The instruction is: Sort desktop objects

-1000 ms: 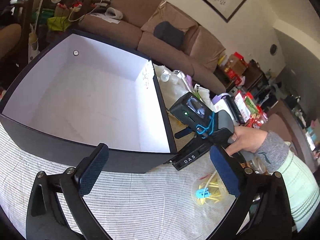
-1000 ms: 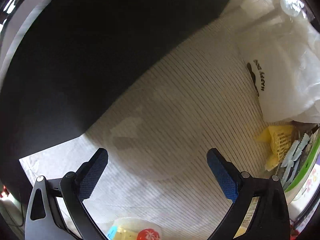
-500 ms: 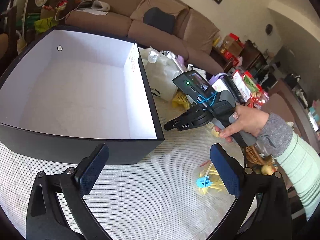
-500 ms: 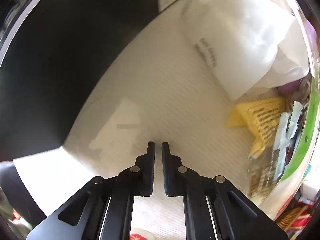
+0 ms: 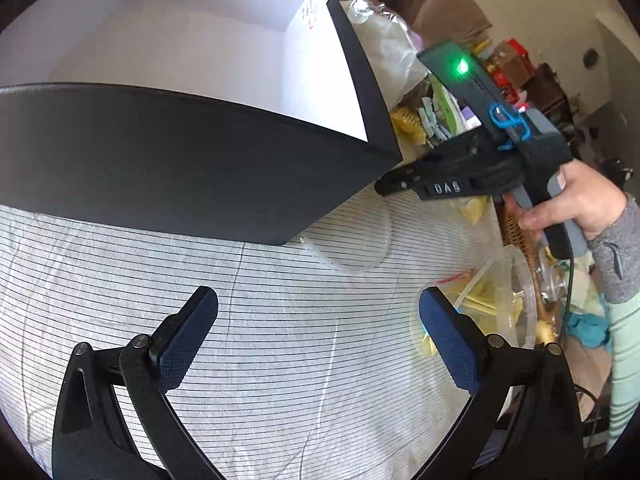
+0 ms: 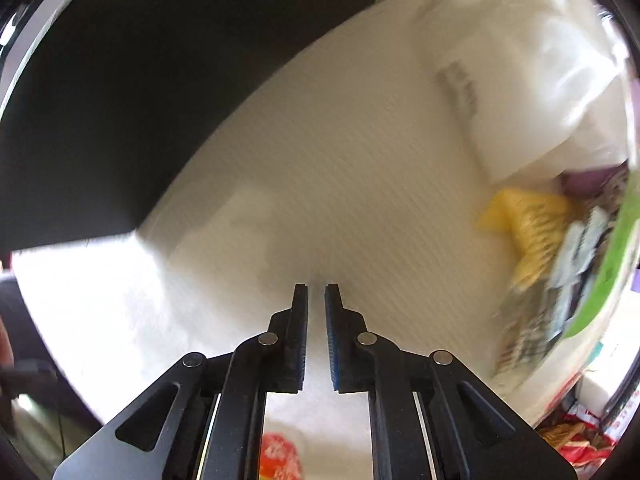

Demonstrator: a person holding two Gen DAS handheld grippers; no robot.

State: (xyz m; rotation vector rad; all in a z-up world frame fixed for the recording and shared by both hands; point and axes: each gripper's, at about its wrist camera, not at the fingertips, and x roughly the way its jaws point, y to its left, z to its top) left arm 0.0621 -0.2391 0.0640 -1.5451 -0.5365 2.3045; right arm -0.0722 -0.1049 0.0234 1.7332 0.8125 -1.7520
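A big black box with a white inside stands on the striped tablecloth; its dark wall fills the upper left of the right wrist view. My left gripper is open and empty, low over the cloth in front of the box. My right gripper is shut with nothing between its pads; it shows in the left wrist view beside the box's right front corner. A clear round lid lies flat on the cloth under it. A clear container with yellow items sits at the right.
A white plastic bag, a yellow packet and a pile of small packets crowd the table right of the box. A wicker basket sits at the table's right edge. A sofa is behind.
My right gripper shut from wide open and drew back from the box wall. My left gripper dropped lower and closer to the box's front; its jaws stayed open.
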